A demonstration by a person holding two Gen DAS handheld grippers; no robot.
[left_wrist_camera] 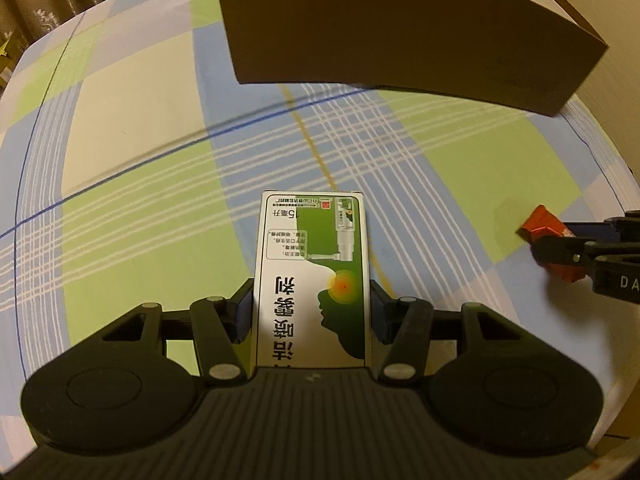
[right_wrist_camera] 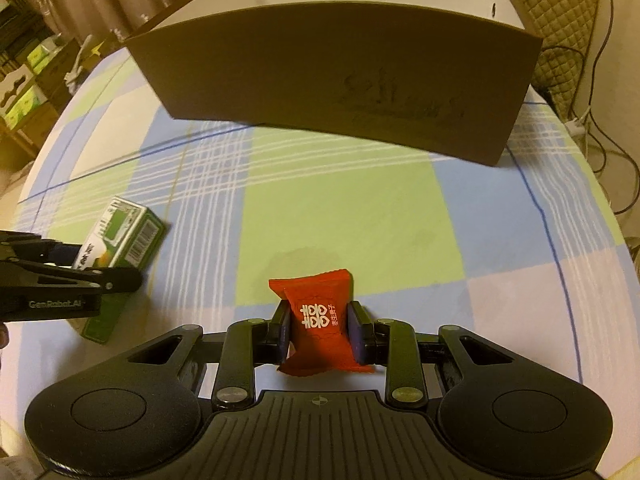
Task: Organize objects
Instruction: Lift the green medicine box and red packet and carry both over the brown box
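I have the green-and-white printed medicine carton (left_wrist_camera: pixel 312 280) clamped in my left gripper (left_wrist_camera: pixel 312 304), both fingers pressed against its long side faces, so its long axis runs straight out from the fingers toward the brown cardboard box (left_wrist_camera: pixel 400 28) ahead. From the right wrist view the carton's far end looks to sit low over the checked cloth, though I cannot tell whether it touches.

In my right gripper (right_wrist_camera: pixel 320 332) I hold the red crinkled candy packet with white characters (right_wrist_camera: pixel 320 320), pinched across its middle, with the sealed ends sticking out forward and back of the fingers.

The relation that matters: the cardboard box stands across the far side of the worktop (right_wrist_camera: pixel 352 208), covered in a green, blue and cream plaid cloth, directly ahead of both grippers with its near wall facing me. Its open top is above the level of either camera's line, so I judge both loads must rise before going forward over that wall. The right gripper faces the middle of the wall; the left faces its left part, and neither looks clearly nearer.

The two grippers sit side by side, well apart.
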